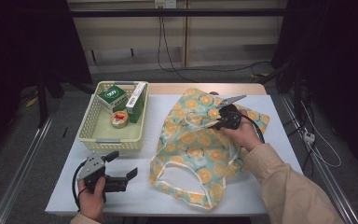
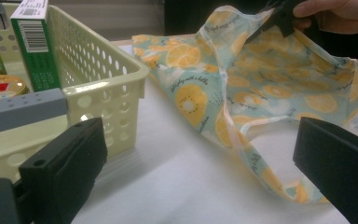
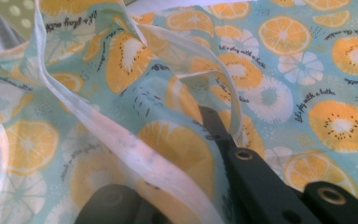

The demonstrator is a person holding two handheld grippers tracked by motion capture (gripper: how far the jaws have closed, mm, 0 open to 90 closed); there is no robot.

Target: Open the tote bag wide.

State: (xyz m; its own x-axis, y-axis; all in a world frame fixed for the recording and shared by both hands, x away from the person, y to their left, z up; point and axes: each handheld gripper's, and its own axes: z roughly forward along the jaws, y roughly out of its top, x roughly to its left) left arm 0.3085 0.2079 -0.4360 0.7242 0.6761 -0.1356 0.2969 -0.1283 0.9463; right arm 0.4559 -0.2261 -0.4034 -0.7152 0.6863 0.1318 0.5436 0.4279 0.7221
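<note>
High view: the fruit-print bag (image 1: 200, 144) sprawls over the right half of the white table (image 1: 135, 186), from centre out toward 3 o'clock, its white-trimmed mouth gaping at 6 o'clock near the front edge. The right gripper (image 1: 213, 122) is clamped on the bag's upper fabric, lifting a fold; its jaw tips are buried in cloth and hard to make out. The left gripper (image 1: 121, 165) rests at 7 o'clock with jaws spread wide, nothing between them, bare table around it. The cream basket (image 1: 95, 135) sits at 10 o'clock, well apart from the bag; it holds green boxes (image 1: 126, 100) and a round tin (image 1: 119, 119).

Left gripper view: both black jaws stand far apart. Basket wall at 9 o'clock, a box cut off by the top edge. The bag hangs raised at 1 o'clock, open table beneath.

Right gripper view: fabric crowds the lens; one jaw shows, the other lies blurred under the white hem (image 3: 135, 154), pinched shut on it.
</note>
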